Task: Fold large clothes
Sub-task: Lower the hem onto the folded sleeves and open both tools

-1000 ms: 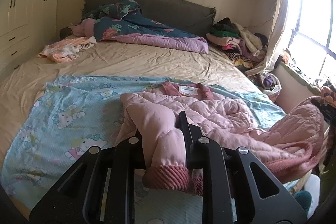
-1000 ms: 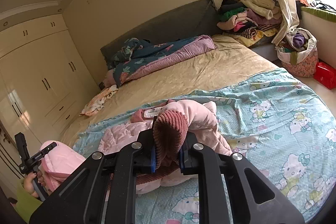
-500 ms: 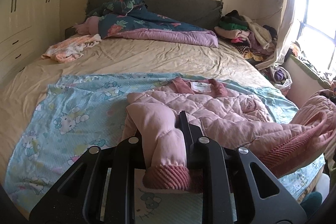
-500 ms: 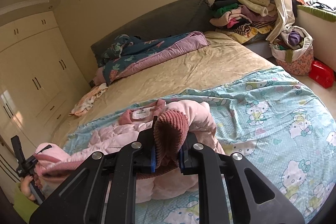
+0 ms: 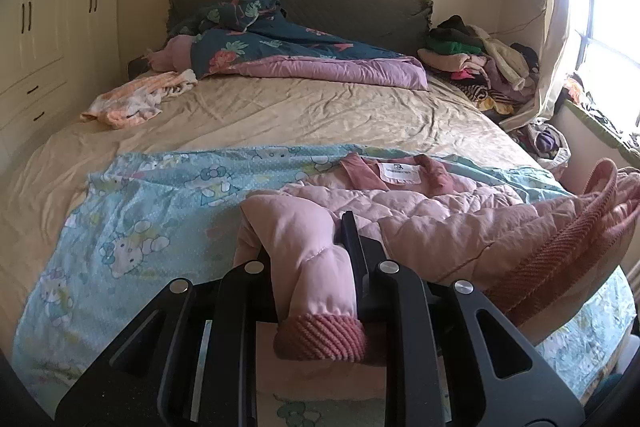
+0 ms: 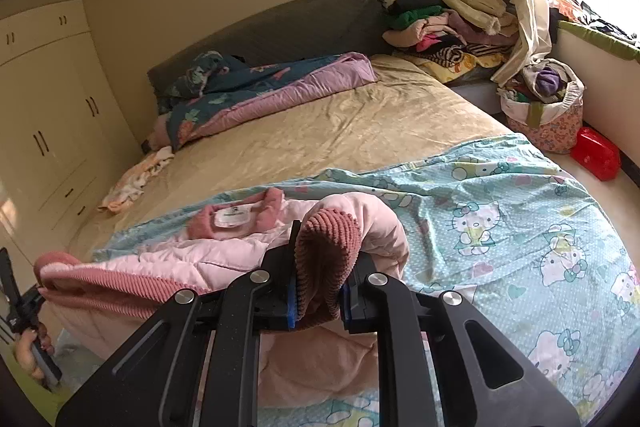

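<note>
The left gripper (image 5: 316, 259) is clamped on a sleeve (image 5: 304, 247) of the pink jacket (image 5: 420, 215), just above its ribbed cuff (image 5: 320, 337). The right gripper (image 6: 320, 283) is clamped on the ribbed hem (image 6: 324, 259). From both grippers the jacket runs forward over the blue sheet (image 5: 160, 211) on the bed (image 5: 320, 115), with its collar (image 5: 396, 173) at the far end. So its long axis lies along the pointing direction. The hem hangs stretched between the two grippers, equally near to both, so I judge that the fold goes forward, toward the collar.
</note>
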The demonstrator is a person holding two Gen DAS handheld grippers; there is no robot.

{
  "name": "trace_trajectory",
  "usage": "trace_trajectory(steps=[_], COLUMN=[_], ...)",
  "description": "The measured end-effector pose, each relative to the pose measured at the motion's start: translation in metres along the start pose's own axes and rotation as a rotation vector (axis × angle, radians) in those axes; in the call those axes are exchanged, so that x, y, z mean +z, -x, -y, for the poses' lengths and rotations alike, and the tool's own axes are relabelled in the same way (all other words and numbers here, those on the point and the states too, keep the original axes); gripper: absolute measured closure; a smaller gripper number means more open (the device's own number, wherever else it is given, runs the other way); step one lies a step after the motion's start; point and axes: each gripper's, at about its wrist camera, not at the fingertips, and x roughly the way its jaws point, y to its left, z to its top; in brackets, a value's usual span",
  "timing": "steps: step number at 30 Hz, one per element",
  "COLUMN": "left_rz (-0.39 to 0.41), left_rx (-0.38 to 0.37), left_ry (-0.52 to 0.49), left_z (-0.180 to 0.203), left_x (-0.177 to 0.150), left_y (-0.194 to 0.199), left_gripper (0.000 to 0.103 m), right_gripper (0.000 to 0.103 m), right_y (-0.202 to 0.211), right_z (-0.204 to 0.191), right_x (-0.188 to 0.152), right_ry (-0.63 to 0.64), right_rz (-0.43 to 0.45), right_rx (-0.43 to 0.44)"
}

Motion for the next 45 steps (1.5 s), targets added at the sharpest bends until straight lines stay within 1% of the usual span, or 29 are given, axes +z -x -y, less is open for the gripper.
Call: trace_trajectory(steps=[8, 15, 18, 21, 22, 23, 24, 25, 26, 28, 29, 31, 34, 36, 38, 41, 42, 43, 44, 45], left_rz=[-0.001, -0.027, -0.044, -0.061, -0.064, -0.069, -0.074, -0.077, -0.081, -0.087, -0.088, -0.089, -0.091, -0.089, -0.087, -0.088, -0.089, -0.09, -0.093, -0.09], left_rx=[0.024, 0.042, 0.049, 0.05, 0.05, 0.05, 0.05, 0.051, 0.051, 0.048, 0.049, 0.054, 0.048, 0.051, 0.056, 0.049, 0.038, 0.025, 0.007, -0.008], left_ry=[-0.024, -0.025, -0.018, -0.008, -0.005, -0.003, -0.001, 0.0, 0.0, 0.002, 0.0, -0.004, 0.0, -0.005, -0.005, 0.013, 0.027, 0.038, 0.054, 0.064], left_z=[0.002, 0.001, -0.001, -0.003, -0.004, -0.004, -0.005, -0.004, -0.005, -0.004, -0.003, 0.0, 0.002, 0.004, 0.005, 0.004, 0.003, 0.002, 0.002, 0.003], left_x=[0.003, 0.007, 0.008, 0.01, 0.01, 0.011, 0.011, 0.011, 0.011, 0.011, 0.011, 0.012, 0.013, 0.014, 0.015, 0.017, 0.018, 0.019, 0.02, 0.021], left_y=[-0.024, -0.051, -0.062, -0.074, -0.077, -0.08, -0.084, -0.086, -0.089, -0.093, -0.094, -0.097, -0.099, -0.101, -0.101, -0.1, -0.099, -0.096, -0.093, -0.089], left_gripper=[0.09, 0.089, 0.089, 0.089, 0.089, 0.089, 0.089, 0.089, 0.089, 0.089, 0.089, 0.088, 0.086, 0.085, 0.085, 0.081, 0.074, 0.062, 0.056, 0.043], right_gripper=[0.089, 0.089, 0.088, 0.084, 0.08, 0.077, 0.069, 0.063, 0.055, 0.018, 0.012, 0.01, 0.01, 0.01, 0.01, 0.01, 0.011, 0.01, 0.01, 0.01], right_y=[-0.037, -0.07, -0.084, -0.099, -0.101, -0.105, -0.107, -0.109, -0.109, -0.108, -0.106, -0.105, -0.112, -0.12, -0.128, -0.131, -0.132, -0.132, -0.132, -0.132], right_z=[0.007, 0.01, 0.014, 0.024, 0.027, 0.032, 0.036, 0.042, 0.043, 0.048, 0.048, 0.045, 0.04, 0.039, 0.04, 0.04, 0.039, 0.039, 0.038, 0.037], right_x=[0.001, 0.006, 0.01, 0.013, 0.014, 0.014, 0.014, 0.014, 0.015, 0.013, 0.012, 0.008, -0.003, -0.017, -0.028, -0.038, -0.039, -0.04, -0.042, -0.042], right_ry=[-0.01, -0.007, -0.026, -0.1, -0.122, -0.164, -0.2, -0.238, -0.253, -0.278, -0.277, -0.243, -0.146, -0.106, -0.092, -0.057, -0.047, -0.038, -0.025, -0.013], right_rz=[-0.032, -0.077, -0.099, -0.126, -0.13, -0.138, -0.139, -0.137, -0.138, -0.118, -0.112, -0.107, -0.138, -0.173, -0.207, -0.208, -0.207, -0.207, -0.208, -0.207], right_rx=[-0.047, -0.083, -0.075, -0.031, -0.019, 0.014, 0.054, 0.095, 0.12, 0.165, 0.154, 0.129, 0.063, 0.034, 0.009, -0.018, -0.024, -0.03, -0.039, -0.045])
